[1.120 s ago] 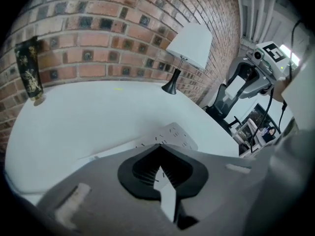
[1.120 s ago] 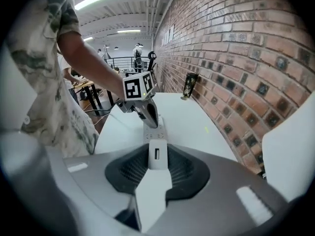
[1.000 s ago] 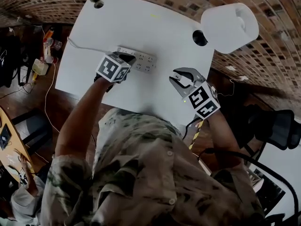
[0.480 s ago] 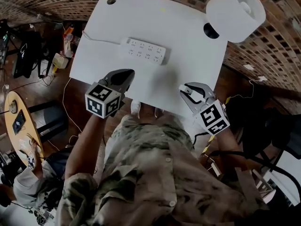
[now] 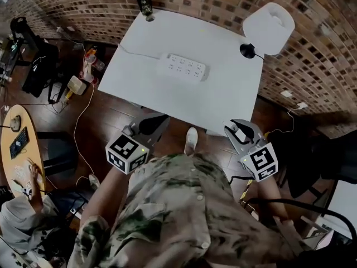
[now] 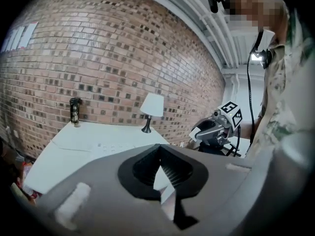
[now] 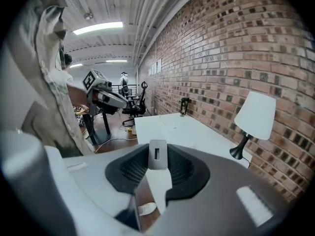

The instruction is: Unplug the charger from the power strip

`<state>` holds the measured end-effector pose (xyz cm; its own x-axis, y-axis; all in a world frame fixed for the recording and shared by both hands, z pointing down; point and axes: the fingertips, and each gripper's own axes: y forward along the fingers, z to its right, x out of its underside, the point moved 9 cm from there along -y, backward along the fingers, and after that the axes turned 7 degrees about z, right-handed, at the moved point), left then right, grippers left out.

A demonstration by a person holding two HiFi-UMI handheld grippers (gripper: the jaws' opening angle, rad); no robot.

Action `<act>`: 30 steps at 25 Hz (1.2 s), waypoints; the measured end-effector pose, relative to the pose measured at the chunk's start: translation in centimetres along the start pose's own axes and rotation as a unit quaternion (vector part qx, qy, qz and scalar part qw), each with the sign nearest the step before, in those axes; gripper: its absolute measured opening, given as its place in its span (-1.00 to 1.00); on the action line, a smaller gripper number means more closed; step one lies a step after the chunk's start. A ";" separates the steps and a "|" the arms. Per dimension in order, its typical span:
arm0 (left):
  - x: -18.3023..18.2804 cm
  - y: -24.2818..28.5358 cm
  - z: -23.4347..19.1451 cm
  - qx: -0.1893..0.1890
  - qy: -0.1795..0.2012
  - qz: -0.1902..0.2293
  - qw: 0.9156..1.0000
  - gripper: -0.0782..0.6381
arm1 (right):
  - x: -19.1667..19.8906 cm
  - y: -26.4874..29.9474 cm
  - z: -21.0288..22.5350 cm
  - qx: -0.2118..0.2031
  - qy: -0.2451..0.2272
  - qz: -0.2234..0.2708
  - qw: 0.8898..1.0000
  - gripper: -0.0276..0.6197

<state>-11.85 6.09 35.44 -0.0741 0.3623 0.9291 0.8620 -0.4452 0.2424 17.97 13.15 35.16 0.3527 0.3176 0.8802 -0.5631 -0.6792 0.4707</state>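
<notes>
Charger [image 7: 157, 159]: small white block, USB slot facing the camera, pinched by its flat sides between the jaws of the right gripper [image 5: 236, 128]. It is held off the near edge of the table [image 5: 223, 96], well apart from the strip [image 5: 186, 67]. Judged light, rigid, smooth-shelled; likely to twist or slip if gripped by a corner, so the broad flat sides are the place to hold it. Prongs not visible. Strip lies mid-table, nothing seen standing in its sockets. Left gripper [image 5: 158, 120]: jaws pressed together, empty, also short of the table. Lamp [image 5: 268, 24] at the far right corner.
</notes>
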 end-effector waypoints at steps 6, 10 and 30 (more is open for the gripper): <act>2.3 -10.4 4.1 0.029 0.002 0.037 0.999 -0.77 | -2.0 -4.8 -10.5 0.059 -0.007 0.021 0.998 -0.59; 4.7 -14.1 6.5 0.035 -0.005 0.029 0.999 -0.77 | -1.7 -8.6 -15.8 0.081 0.004 0.020 0.997 -0.58; 8.8 -16.1 31.3 -0.028 0.000 0.081 0.996 -0.77 | 7.4 -31.5 -22.9 0.057 -0.012 0.066 0.996 -0.58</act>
<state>-10.67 42.03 31.02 0.0644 0.2820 0.9572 0.8336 -0.5425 0.1038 21.22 52.04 28.24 0.3001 0.2059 0.9314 -0.5172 -0.7853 0.3402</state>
